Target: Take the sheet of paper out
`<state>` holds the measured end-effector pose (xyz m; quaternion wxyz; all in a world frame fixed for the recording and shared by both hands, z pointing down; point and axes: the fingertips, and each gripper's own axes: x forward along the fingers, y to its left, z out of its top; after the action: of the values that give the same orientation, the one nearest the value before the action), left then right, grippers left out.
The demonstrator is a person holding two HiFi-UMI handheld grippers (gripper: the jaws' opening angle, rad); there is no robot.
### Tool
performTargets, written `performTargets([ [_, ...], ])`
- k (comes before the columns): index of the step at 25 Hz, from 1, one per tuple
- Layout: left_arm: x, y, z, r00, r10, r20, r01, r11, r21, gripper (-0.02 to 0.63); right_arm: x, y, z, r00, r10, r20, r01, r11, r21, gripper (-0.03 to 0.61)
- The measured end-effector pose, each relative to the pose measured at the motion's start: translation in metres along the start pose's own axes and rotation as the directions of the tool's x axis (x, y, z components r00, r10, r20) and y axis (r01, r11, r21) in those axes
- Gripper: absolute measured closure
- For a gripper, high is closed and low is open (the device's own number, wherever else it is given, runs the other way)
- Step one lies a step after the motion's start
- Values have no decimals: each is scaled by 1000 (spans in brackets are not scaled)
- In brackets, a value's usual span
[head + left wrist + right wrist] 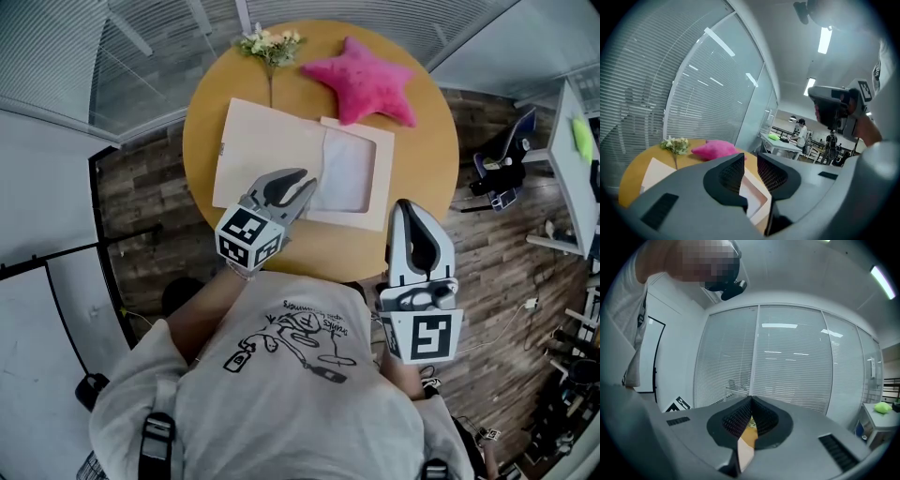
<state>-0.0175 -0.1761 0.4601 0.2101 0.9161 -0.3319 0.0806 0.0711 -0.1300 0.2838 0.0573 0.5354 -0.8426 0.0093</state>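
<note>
The sheet of paper (349,173) is lying white and flat in the open end of a beige envelope (258,141), at the 3 o'clock side of that envelope, near the middle of the round wooden table (431,122). A beige border is framing it on its 3 o'clock and 6 o'clock edges. A pink star-shaped cushion (361,80) is sitting at the table's 1 o'clock and a small flower sprig (270,42) at 11 o'clock, both clear of the sheet.

The left gripper (307,183) is hanging over the envelope's 6 o'clock edge, just beside the sheet's near corner, its jaws standing apart with nothing between them. The right gripper (405,204) is waiting at the table's 5 o'clock rim, jaws clenched together on nothing.

The sheet is likely behaving as thin, light and limp: easy to crease or tear, and prone to dragging the equally light envelope along with it. Pinching the exposed white edge nearest the left gripper, flat and shallow, is looking like the safest hold, while the right gripper is probably best pressing down on the envelope's beige border so that only the sheet is sliding out.
</note>
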Motion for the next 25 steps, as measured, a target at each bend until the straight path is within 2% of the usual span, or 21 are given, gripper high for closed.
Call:
performTargets([
  [10, 36, 21, -83, 985, -4, -170, -2, 999, -39, 489, -6, -2, -7, 1000, 0, -21, 0, 1000, -20, 572],
  [14, 53, 25, -103, 977, -33, -211, 18, 997, -71, 473, -4, 0, -3, 1000, 14, -2, -14, 1000, -12, 572],
  [17, 64, 31, -119, 970, -41, -239, 16, 994, -106, 472, -5, -2, -8, 1000, 9, -25, -9, 1000, -25, 572],
  [25, 90, 52, -158, 947, -33, -320, -7, 992, -124, 460, -1, -6, -8, 1000, 6, -24, -6, 1000, -19, 572],
])
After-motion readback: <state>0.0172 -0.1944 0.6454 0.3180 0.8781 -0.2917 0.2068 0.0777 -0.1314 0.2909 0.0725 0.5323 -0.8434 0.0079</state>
